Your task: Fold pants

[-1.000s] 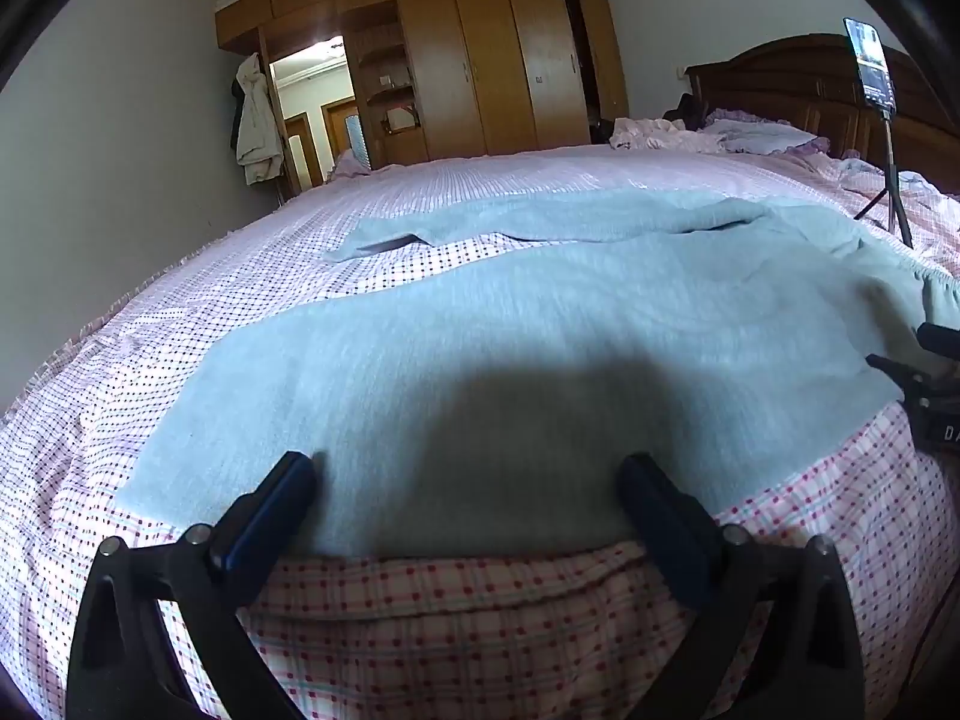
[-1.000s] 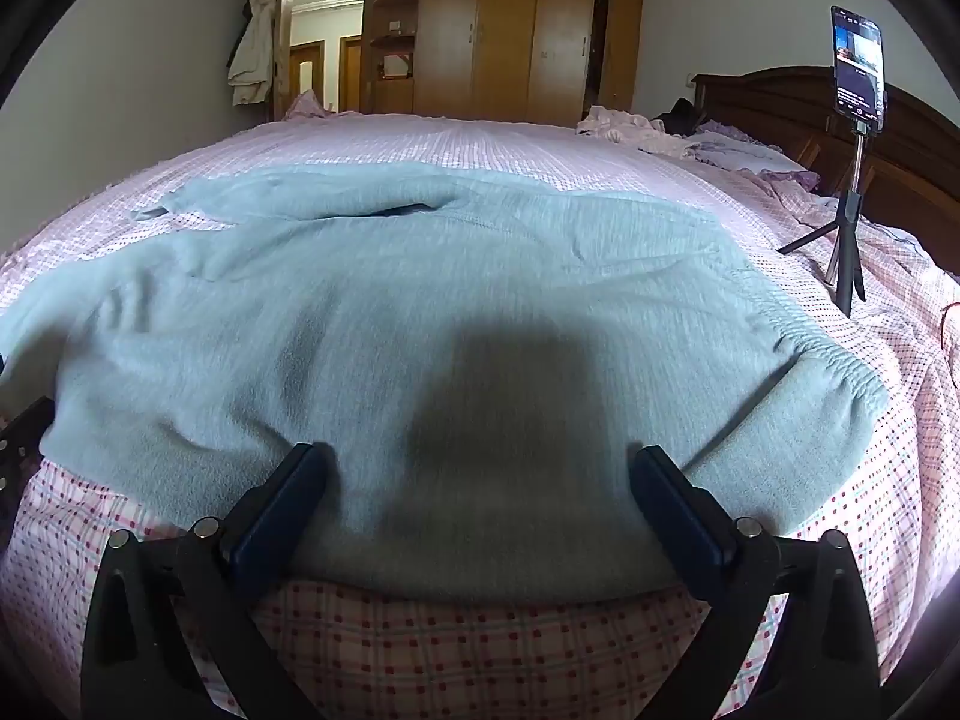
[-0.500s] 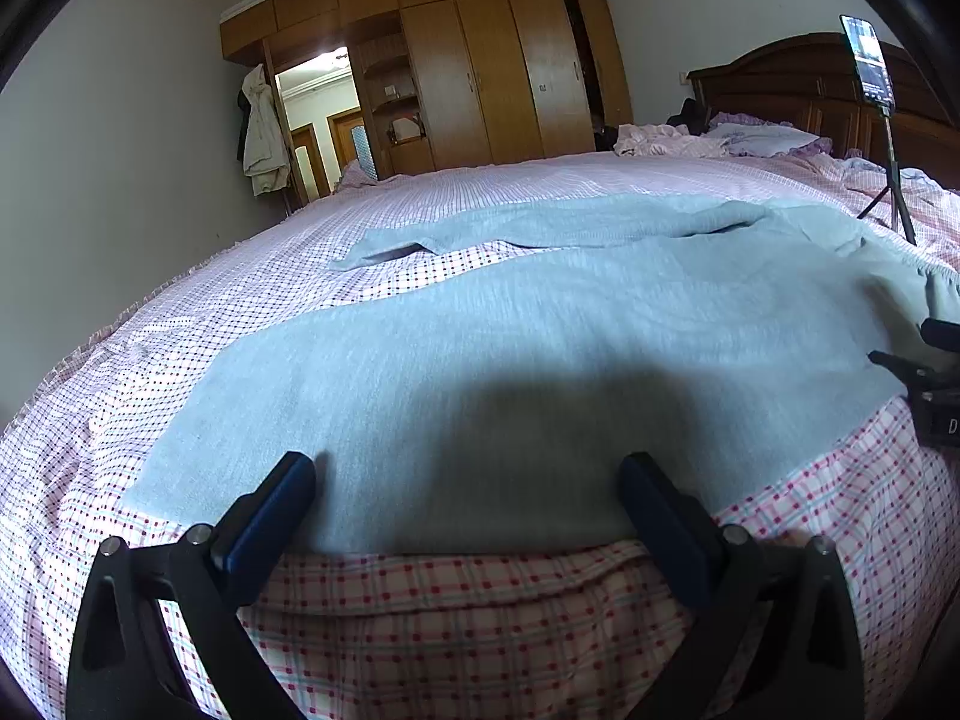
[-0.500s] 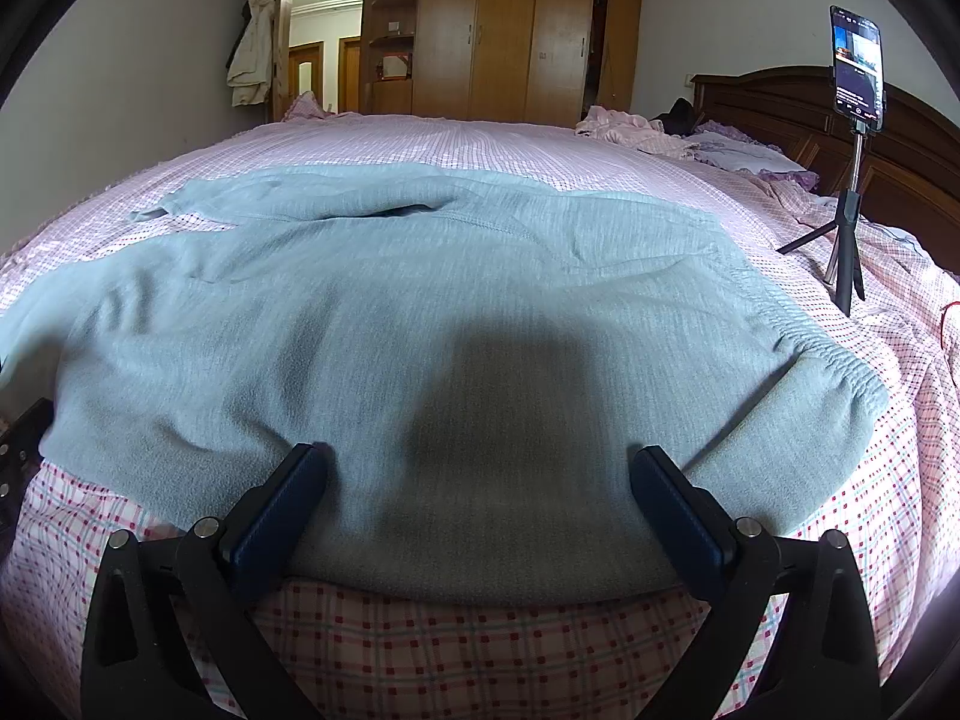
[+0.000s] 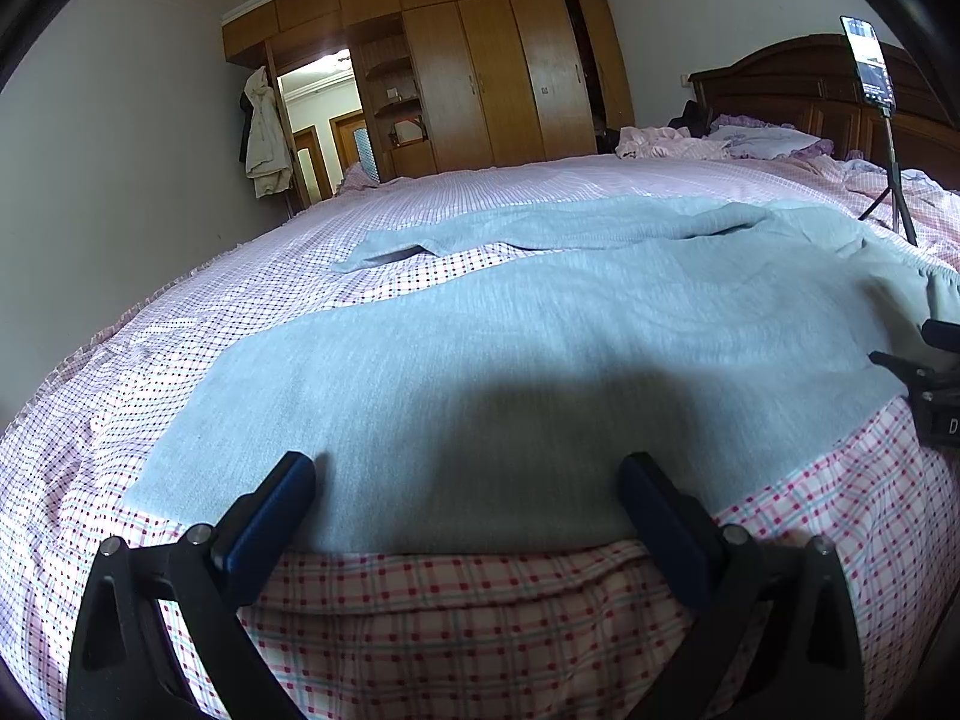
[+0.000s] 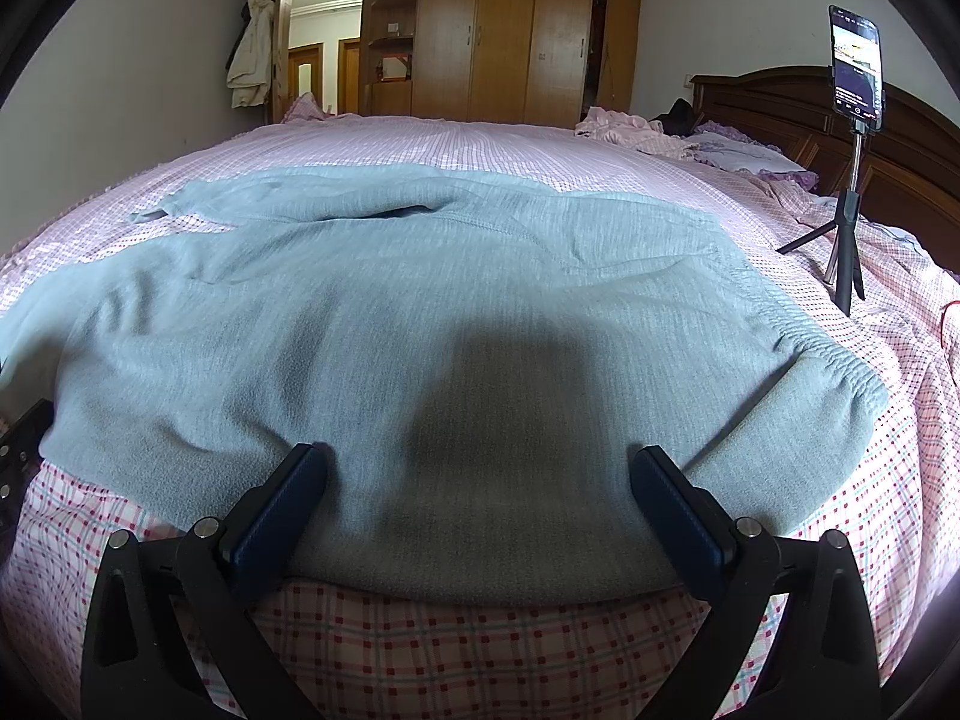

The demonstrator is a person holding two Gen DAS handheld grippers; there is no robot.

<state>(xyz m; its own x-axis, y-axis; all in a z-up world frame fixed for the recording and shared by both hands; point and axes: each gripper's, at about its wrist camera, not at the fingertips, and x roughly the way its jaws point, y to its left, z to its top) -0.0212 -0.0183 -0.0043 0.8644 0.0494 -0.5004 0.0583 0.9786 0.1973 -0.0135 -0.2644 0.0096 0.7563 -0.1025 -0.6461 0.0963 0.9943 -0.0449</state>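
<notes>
Light grey-blue sweatpants [image 5: 540, 324] lie spread on the bed, legs running to the left and the elastic waistband [image 6: 840, 366] at the right. My left gripper [image 5: 468, 480] is open over the near edge of the closer leg, nothing between its fingers. My right gripper [image 6: 477, 471] is open too, low over the near edge of the pants' hip area, with its fingers straddling the fabric edge. The right gripper's black body [image 5: 930, 384] shows at the right rim of the left wrist view.
The bed has a pink checked sheet [image 5: 480, 600]. A phone on a tripod [image 6: 852, 180] stands on the bed at the right. Pillows and crumpled bedding [image 6: 720, 144] lie by the dark headboard. A wooden wardrobe [image 5: 498, 78] and a doorway are behind.
The left wrist view has tilted slightly, so the pants sit a little lower in frame. The right gripper has barely moved. Both grippers stay open.
</notes>
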